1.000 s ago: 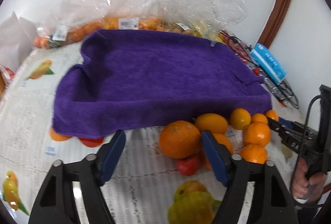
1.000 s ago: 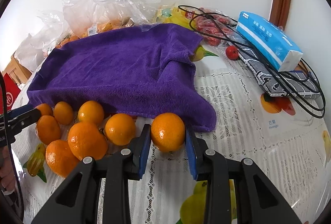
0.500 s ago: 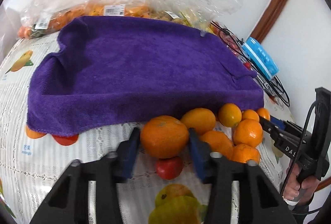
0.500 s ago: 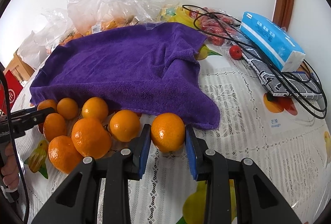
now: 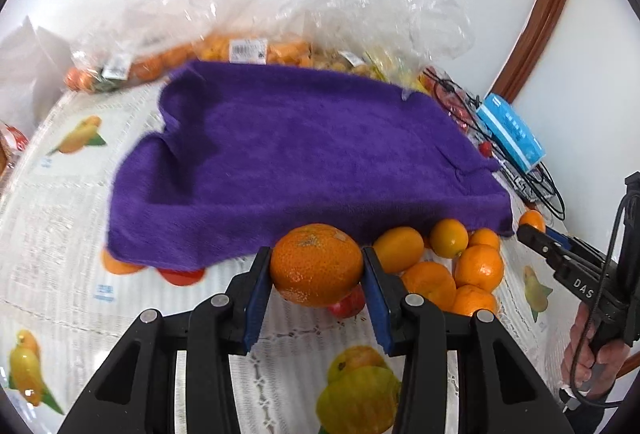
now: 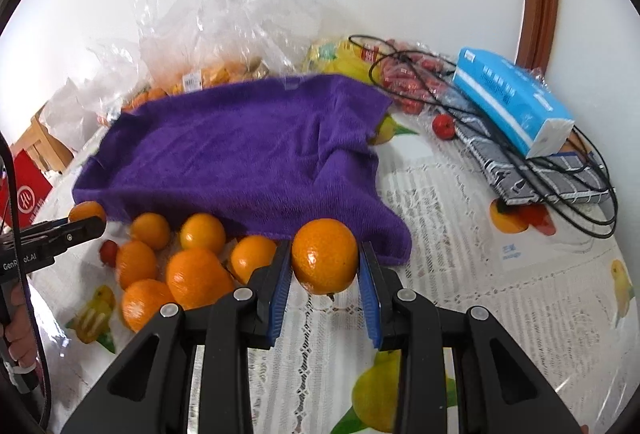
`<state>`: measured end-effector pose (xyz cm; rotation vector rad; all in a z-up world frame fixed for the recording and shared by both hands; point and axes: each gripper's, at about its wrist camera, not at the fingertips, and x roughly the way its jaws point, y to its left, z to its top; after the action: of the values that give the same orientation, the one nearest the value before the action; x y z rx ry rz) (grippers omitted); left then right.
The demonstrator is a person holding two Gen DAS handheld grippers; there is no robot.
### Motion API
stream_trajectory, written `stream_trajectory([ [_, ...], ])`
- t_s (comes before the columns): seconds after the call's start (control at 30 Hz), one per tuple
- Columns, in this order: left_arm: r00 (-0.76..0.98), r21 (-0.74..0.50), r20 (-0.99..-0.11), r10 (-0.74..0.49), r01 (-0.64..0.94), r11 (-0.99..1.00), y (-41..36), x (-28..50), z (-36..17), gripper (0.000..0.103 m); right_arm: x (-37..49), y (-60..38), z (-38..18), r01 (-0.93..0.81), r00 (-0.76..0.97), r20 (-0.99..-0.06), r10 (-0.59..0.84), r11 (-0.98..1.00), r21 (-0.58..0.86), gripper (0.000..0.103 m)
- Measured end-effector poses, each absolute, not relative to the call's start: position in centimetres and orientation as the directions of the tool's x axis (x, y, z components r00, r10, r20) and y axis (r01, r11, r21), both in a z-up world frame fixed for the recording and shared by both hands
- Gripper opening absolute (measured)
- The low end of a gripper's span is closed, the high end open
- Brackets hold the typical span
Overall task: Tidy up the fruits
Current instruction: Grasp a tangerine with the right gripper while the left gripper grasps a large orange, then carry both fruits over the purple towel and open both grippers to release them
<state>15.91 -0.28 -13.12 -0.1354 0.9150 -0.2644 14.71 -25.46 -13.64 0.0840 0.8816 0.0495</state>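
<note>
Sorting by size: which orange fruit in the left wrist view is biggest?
The large dimpled orange clamped in the left hand-held gripper. It is clearly bigger than the small smooth oranges piled to its right.

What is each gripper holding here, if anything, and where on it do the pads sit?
The left gripper holds a large orange, pads on its two opposite sides. The right gripper holds a smaller orange the same way.
</note>
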Motion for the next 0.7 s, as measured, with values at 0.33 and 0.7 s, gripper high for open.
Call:
stream_trajectory([
  [0.33,0.64,-0.203,-0.73,-0.239,0.132,0.97,1.2,16.7,-9.8,0.042,15.1,-24.2,-8.7,-0.004,0.69,-0.721,0.059,0.997,0.077,0.032],
  [0.7,0.676,-0.207,-0.7,-0.232,0.119,0.971,2.2,20.3,-7.9,0.042,18.3,-22.4,-6.1,-0.038,0.724,-0.683,0.09,0.995,0.09,0.032],
])
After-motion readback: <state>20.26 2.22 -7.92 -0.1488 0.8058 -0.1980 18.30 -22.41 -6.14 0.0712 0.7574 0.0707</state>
